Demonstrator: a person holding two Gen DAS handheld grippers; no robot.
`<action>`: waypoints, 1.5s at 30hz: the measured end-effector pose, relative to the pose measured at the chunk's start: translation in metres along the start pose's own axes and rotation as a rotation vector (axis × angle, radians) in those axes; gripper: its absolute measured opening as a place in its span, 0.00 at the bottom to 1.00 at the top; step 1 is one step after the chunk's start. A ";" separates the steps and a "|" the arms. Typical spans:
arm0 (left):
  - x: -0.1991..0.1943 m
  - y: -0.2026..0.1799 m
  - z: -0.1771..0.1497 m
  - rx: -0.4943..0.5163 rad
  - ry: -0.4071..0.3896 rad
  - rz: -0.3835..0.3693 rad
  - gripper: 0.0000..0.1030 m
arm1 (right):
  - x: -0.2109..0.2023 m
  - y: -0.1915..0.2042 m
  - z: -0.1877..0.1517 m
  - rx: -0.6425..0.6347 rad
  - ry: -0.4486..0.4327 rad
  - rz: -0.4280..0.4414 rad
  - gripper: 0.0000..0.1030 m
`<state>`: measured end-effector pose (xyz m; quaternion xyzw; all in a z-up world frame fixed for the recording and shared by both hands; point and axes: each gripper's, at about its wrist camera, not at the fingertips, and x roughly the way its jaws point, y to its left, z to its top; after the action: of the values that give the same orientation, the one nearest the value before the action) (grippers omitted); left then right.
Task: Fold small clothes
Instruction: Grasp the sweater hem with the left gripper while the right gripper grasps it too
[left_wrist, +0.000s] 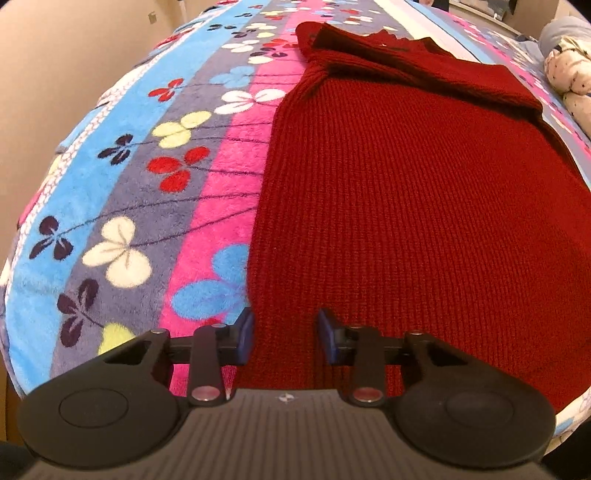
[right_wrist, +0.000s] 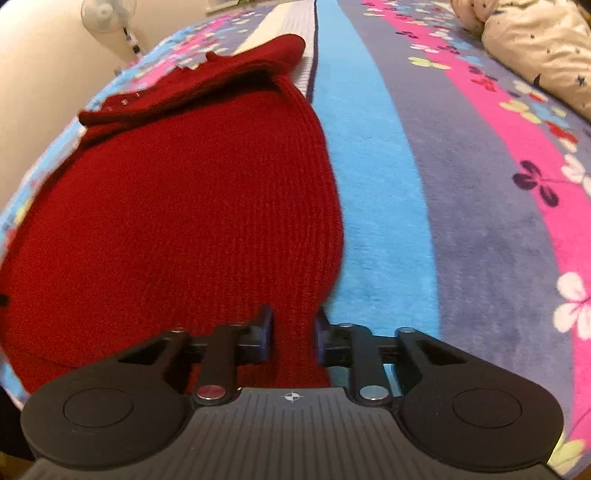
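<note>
1. Red knit sweater (left_wrist: 406, 206) lies flat on a flowered striped blanket (left_wrist: 155, 206) covering a bed; ribbed knit runs lengthwise away from both cameras.
2. Far end of the sweater has a sleeve (left_wrist: 424, 70) folded across the body, seen in both wrist views.
3. Left gripper (left_wrist: 285, 332) sits at the sweater's near left corner, pointing steeply down. Blue pads (left_wrist: 244, 334) bracket the sweater's left edge strip; fabric is between the jaws, left pad right at the fabric edge over the pink stripe, right pad on the red knit. A wide band of knit fills the gap; cannot tell if the pads actually pinch it.
4. Right gripper (right_wrist: 293, 336) sits at the sweater's near right corner. Jaws are narrow and clenched on a bunched strip of the sweater's right edge (right_wrist: 295, 332), fabric pressed between both pads.
5. Right of that edge the blanket shows a blue stripe (right_wrist: 380, 206), then grey and pink bands.
6. Pale bedding with small dark stars (right_wrist: 539, 48) is bunched at the far right, well apart from the sweater.
7. A standing fan (right_wrist: 107, 14) shows past the bed in the right wrist view.
</note>
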<state>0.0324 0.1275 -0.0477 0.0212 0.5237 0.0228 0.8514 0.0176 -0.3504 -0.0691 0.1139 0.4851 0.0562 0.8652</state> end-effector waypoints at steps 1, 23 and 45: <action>0.000 0.002 0.001 -0.012 0.005 -0.002 0.43 | 0.000 -0.001 0.000 0.006 0.001 0.003 0.22; -0.018 0.018 -0.002 -0.090 -0.052 -0.103 0.09 | -0.019 -0.013 0.005 0.074 -0.048 0.098 0.19; -0.020 0.020 -0.007 -0.097 -0.045 -0.126 0.11 | -0.027 -0.013 0.004 0.096 -0.083 0.110 0.19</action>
<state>0.0170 0.1460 -0.0314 -0.0527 0.5032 -0.0060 0.8626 0.0065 -0.3696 -0.0479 0.1836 0.4440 0.0755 0.8737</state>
